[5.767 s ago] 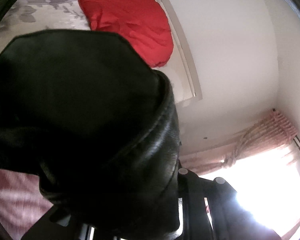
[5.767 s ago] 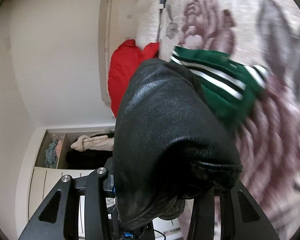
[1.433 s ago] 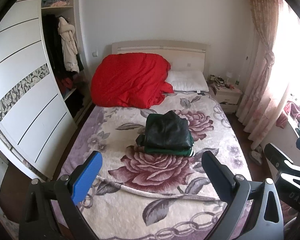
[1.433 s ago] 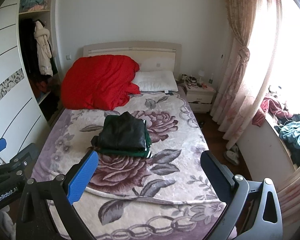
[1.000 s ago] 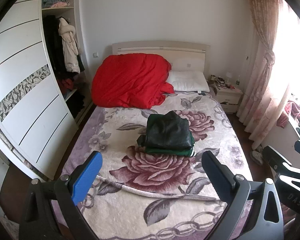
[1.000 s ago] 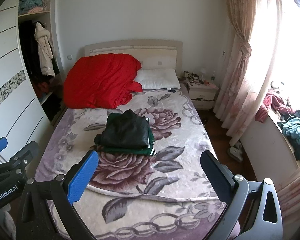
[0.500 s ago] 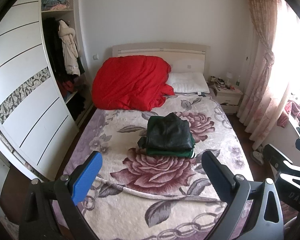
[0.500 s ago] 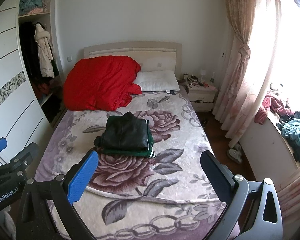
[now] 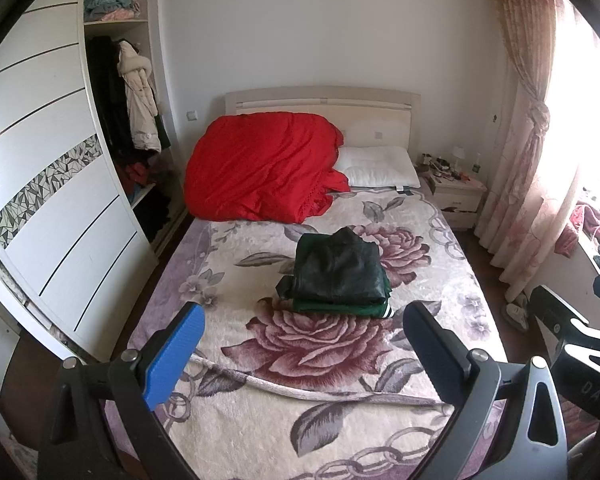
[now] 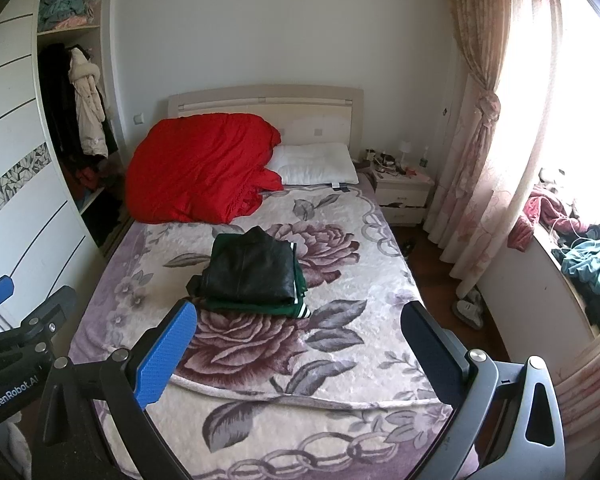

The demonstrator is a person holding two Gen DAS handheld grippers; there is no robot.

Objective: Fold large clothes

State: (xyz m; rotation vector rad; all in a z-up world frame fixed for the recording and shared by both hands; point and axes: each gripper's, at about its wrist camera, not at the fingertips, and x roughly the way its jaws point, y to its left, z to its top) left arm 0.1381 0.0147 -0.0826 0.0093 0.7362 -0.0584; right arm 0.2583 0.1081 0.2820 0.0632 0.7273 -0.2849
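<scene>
Claws both stood wide open and held nothing: the left claw and the right claw hung above the foot of the bed, fingers spread over the flowered blanket. Ahead of each, well apart from the fingertips, lay the folded black jacket squarely atop a folded green garment, whose striped cuff showed at the near right corner. Bare blanket ran all round the stack, with a raised fold crossing between it and the claws.

Beyond the stack a red quilt was heaped against the headboard, a white pillow touching its right side. Left of the bed the wardrobe stood close, leaving a narrow floor strip; its open bay held hanging coats and, on the top shelf, bundled cloth. Right of the pillow a nightstand carried small clutter.

The right view alone showed the sill heaped with clothes, and the left claw at its left edge; the left view caught the right claw at its right edge.
</scene>
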